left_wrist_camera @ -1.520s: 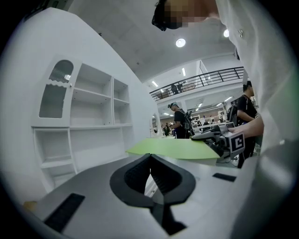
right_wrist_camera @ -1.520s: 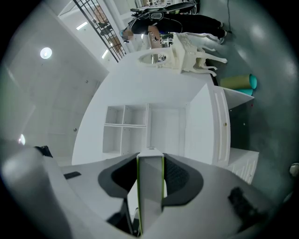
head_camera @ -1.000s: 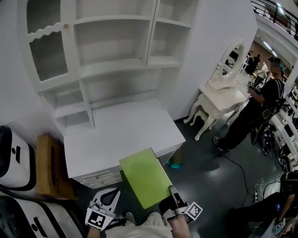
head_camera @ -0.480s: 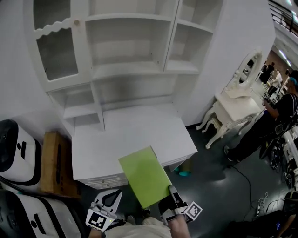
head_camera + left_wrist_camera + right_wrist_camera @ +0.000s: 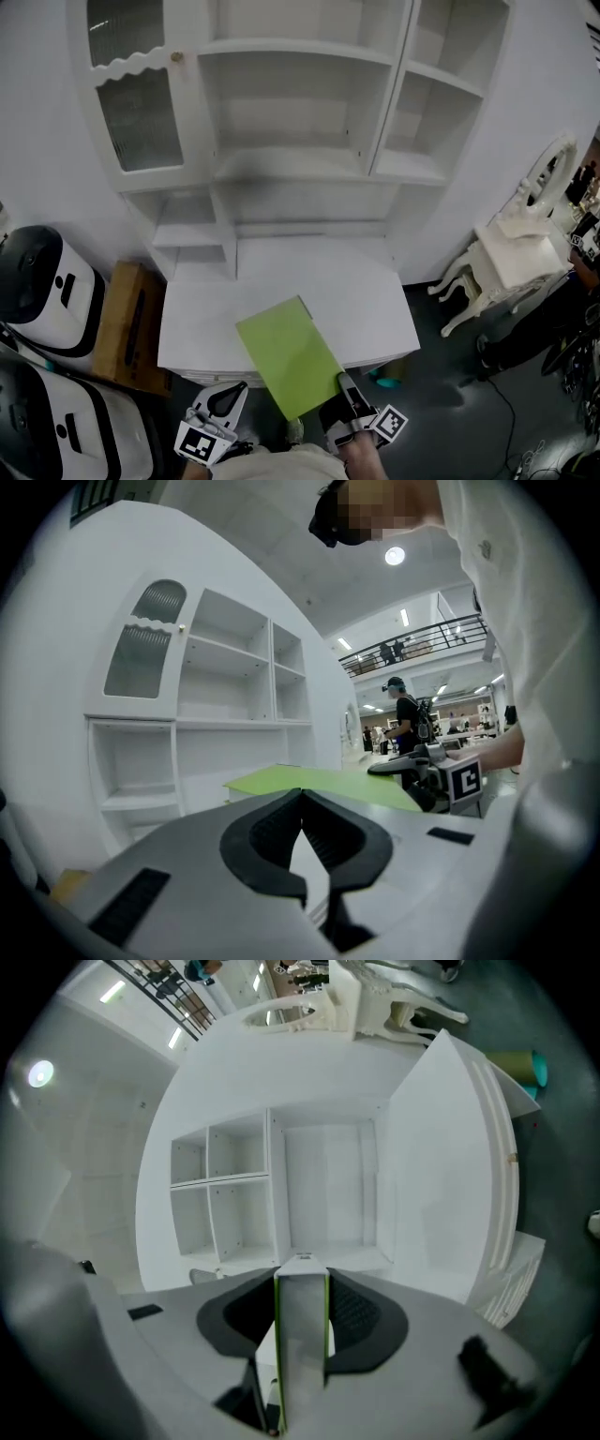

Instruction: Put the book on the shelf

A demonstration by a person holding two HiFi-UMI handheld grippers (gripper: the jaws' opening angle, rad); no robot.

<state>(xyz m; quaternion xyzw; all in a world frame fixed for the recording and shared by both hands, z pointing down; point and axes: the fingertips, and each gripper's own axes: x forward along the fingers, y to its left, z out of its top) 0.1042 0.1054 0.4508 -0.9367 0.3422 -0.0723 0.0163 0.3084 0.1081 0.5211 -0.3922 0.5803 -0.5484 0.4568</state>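
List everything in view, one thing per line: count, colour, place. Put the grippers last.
book: one, green, flat over the desk's front edge, in the right gripper
shelf unit: one, white, open shelves bare, against the wall
glass door: one, white frame, unit's upper left
desk: one, white, under the shelves
box: one, brown, floor left of the desk
machines: two, white and black, far left
dressing table: one, white, with mirror, right
teal thing: one, floor by the desk's right corner
person: one, in black, far background
left gripper: jaws together, empty
right gripper: closed on the book's near end
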